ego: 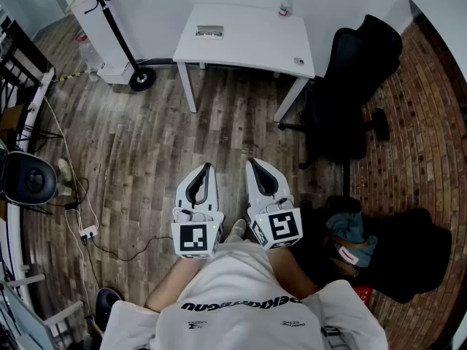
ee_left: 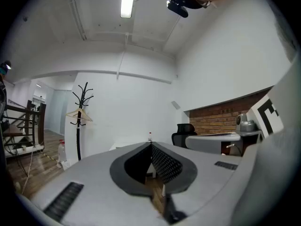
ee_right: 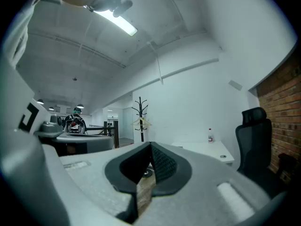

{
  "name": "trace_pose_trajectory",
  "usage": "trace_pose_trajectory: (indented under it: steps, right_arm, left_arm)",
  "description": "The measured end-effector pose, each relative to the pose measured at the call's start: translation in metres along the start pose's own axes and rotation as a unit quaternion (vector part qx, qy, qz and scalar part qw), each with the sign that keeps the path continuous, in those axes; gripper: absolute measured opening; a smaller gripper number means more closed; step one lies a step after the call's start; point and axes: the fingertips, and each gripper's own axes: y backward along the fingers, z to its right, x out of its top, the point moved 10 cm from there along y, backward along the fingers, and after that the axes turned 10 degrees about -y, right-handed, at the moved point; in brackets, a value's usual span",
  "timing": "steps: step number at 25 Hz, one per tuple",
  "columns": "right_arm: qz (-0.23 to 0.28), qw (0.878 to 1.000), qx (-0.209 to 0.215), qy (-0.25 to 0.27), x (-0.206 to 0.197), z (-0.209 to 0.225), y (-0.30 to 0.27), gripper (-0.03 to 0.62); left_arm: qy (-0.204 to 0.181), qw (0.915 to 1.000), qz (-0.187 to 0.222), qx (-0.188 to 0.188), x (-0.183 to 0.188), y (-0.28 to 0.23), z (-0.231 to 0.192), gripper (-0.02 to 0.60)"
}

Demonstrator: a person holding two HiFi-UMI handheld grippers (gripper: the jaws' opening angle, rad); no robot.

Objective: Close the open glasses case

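The glasses case (ego: 209, 30) is a small flat grey object on the far-left part of the white table (ego: 248, 46), well ahead of me across the wood floor. It is too small to tell how its lid stands. My left gripper (ego: 207, 168) and right gripper (ego: 252, 162) are held side by side close to my body, both shut and empty. In the left gripper view the left gripper (ee_left: 151, 144) has its jaw tips together, and the table is mostly hidden behind them. The right gripper (ee_right: 151, 143) is likewise shut, with the table (ee_right: 202, 149) to its right.
A small bottle (ego: 285, 4) and a round item (ego: 298, 61) sit on the table. A black office chair (ego: 350, 86) stands at its right, a coat stand (ego: 109, 13) at its left. Cables (ego: 80, 210) run along the floor on the left; dark bags (ego: 394, 254) lie at the right.
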Motion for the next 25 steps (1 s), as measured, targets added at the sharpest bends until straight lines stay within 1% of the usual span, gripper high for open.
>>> trace_pose_trajectory:
  steps: [5, 8, 11, 13, 16, 20, 23, 25]
  right_arm:
    - [0.008, 1.0, 0.02, -0.014, 0.006, 0.019, 0.003, 0.0]
    - [0.019, 0.999, 0.036, -0.013, 0.012, 0.029, 0.005, 0.001]
    - [0.024, 0.999, 0.045, -0.004, 0.014, 0.039, 0.009, 0.0]
    - [0.029, 0.998, 0.058, 0.001, 0.014, 0.046, 0.011, 0.0]
    - [0.039, 0.996, 0.077, 0.013, 0.016, 0.057, 0.013, 0.0]
    - [0.048, 0.996, 0.074, -0.01, 0.017, 0.073, 0.012, 0.002]
    - [0.04, 0.996, 0.072, -0.026, 0.014, 0.082, 0.008, 0.002]
    - [0.035, 0.996, 0.069, -0.032, 0.012, 0.089, 0.004, 0.002]
  left_arm:
    - [-0.002, 1.0, 0.005, -0.001, 0.003, -0.012, 0.017, -0.003]
    - [-0.014, 0.9998, 0.013, -0.005, 0.006, -0.017, 0.028, -0.002]
    - [-0.012, 0.9998, 0.016, -0.002, 0.007, -0.024, 0.04, -0.002]
    - [-0.006, 0.9996, 0.027, 0.001, 0.006, -0.027, 0.048, -0.002]
    - [-0.012, 0.9993, 0.035, 0.006, 0.003, -0.029, 0.058, -0.002]
    - [-0.005, 0.9994, 0.03, 0.016, 0.001, -0.035, 0.063, -0.003]
    - [0.003, 0.9994, 0.027, 0.022, -0.004, -0.045, 0.063, -0.003]
    - [0.016, 0.9992, 0.022, 0.03, -0.006, -0.053, 0.064, -0.003]
